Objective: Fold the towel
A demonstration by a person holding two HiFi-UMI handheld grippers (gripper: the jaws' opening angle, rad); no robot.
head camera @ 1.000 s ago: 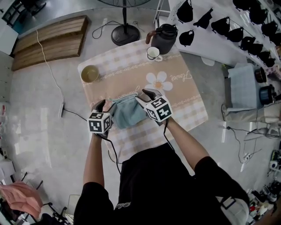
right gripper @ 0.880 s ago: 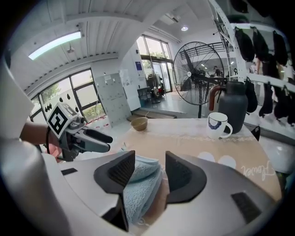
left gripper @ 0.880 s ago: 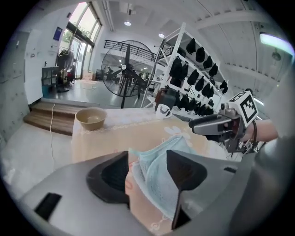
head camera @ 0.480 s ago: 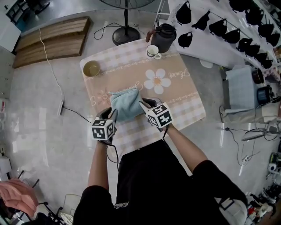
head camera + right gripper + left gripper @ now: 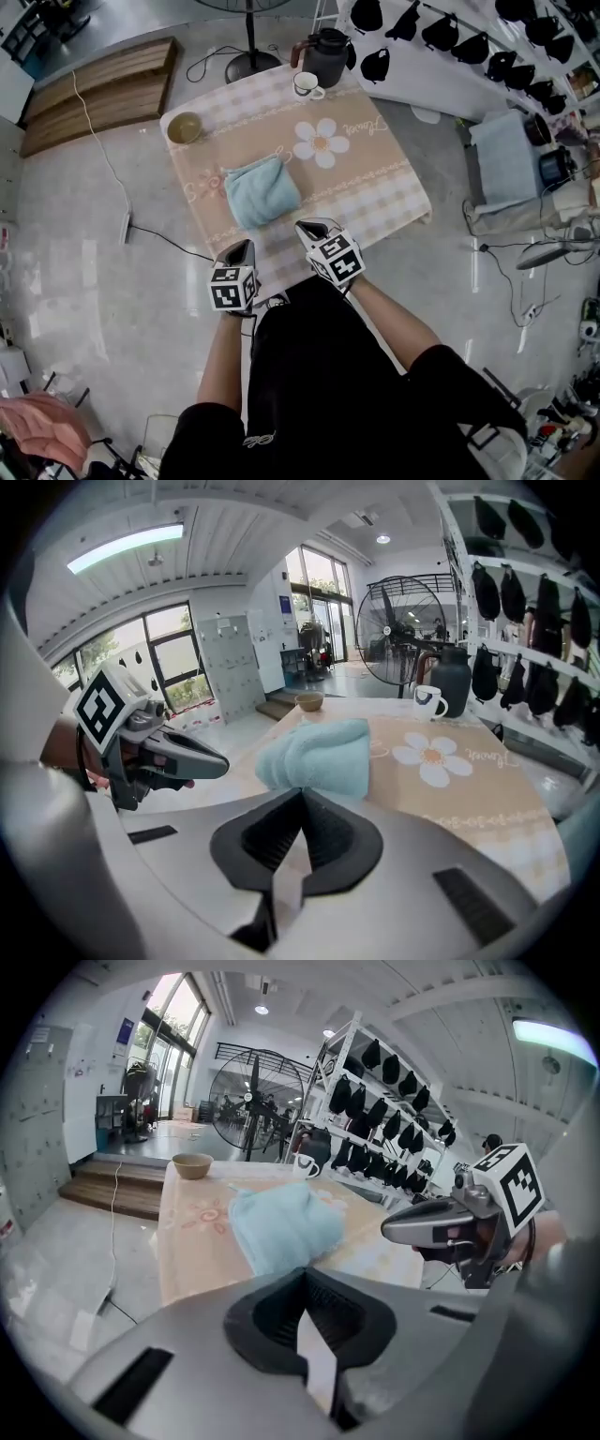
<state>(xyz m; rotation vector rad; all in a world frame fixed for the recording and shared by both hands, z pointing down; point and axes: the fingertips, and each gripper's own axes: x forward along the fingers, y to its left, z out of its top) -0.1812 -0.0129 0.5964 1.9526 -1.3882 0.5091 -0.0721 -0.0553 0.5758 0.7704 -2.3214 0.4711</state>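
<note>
The towel (image 5: 262,190) lay folded in a small, puffy blue bundle on the table (image 5: 384,202), which had a pink and white checked top. The towel sat a bit left of the middle, just beside a big white flower (image 5: 319,141) printed on the top. Nothing touched it. The left gripper (image 5: 241,247) was at the near edge of the table, on the side where the person stood, and it was well apart from the towel. Its jaws had just been closing, and they were now pressed together with nothing between them, as the left gripper view showed. The right gripper (image 5: 306,226) was near it, over the same near edge, and it pointed toward the towel without reaching it. Its jaws had just been closing too, and they were tight together and empty. Each gripper had a cube with black and white squares on it, and the person held one in each hand. At the far side of the table stood three things in a row: a small brown bowl (image 5: 185,127) at the left corner, a white mug (image 5: 306,84) further right, and a dark kettle (image 5: 327,56) just beside the mug. A big fan (image 5: 403,621) stood on the floor behind the table.
</note>
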